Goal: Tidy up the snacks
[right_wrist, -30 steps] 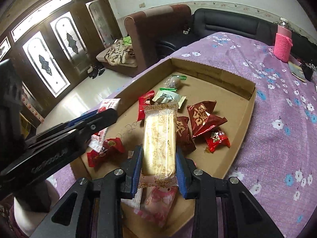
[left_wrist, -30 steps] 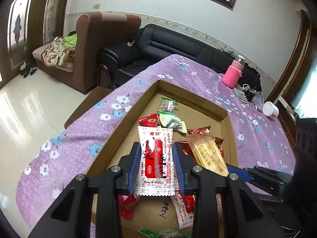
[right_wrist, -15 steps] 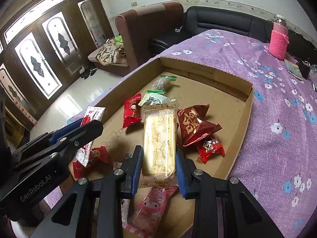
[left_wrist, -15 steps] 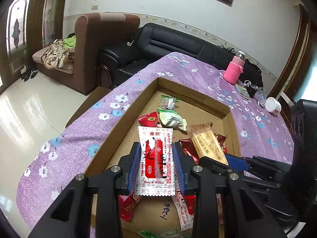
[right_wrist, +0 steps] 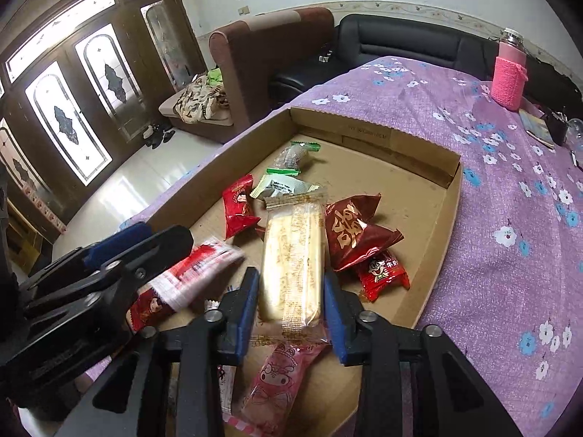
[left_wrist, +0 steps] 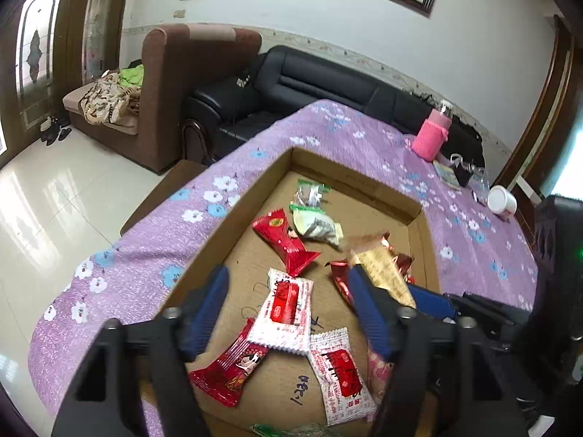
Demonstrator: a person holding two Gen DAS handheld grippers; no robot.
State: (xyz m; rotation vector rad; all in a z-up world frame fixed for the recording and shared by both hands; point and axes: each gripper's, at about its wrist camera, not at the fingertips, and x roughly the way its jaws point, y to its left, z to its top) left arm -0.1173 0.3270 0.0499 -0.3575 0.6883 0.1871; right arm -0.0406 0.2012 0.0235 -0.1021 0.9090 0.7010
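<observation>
My left gripper (left_wrist: pixel 288 276) hangs over the near end of a shallow cardboard tray (left_wrist: pixel 349 178), its jaws opening wide with nothing between them. Below them a white-and-red sachet (left_wrist: pixel 288 309) lies flat on the tray floor, overlapping a red packet (left_wrist: pixel 233 367). In the right wrist view the same sachet (right_wrist: pixel 204 266) is a blur beside the left gripper (right_wrist: pixel 164 235). My right gripper (right_wrist: pixel 290 273) has a long beige wafer bar (right_wrist: pixel 293 255) upright between its blue pads. Those jaws are starting to open while the bar still hangs there.
Several loose snacks lie in the tray (right_wrist: pixel 364 127): red packets, green-and-white sachets (left_wrist: pixel 317 222), dark red bags (right_wrist: pixel 357 233), a pink packet (right_wrist: pixel 280 375). A purple flowered cloth (right_wrist: pixel 510 255) covers the table. A pink bottle (left_wrist: pixel 433 138) and a white tub (left_wrist: pixel 502 200) stand far right.
The left jaws have sprung apart and the white-and-red sachet has dropped from them onto the tray floor. The right jaws have widened slightly around the wafer bar. Neither hand has shifted.
</observation>
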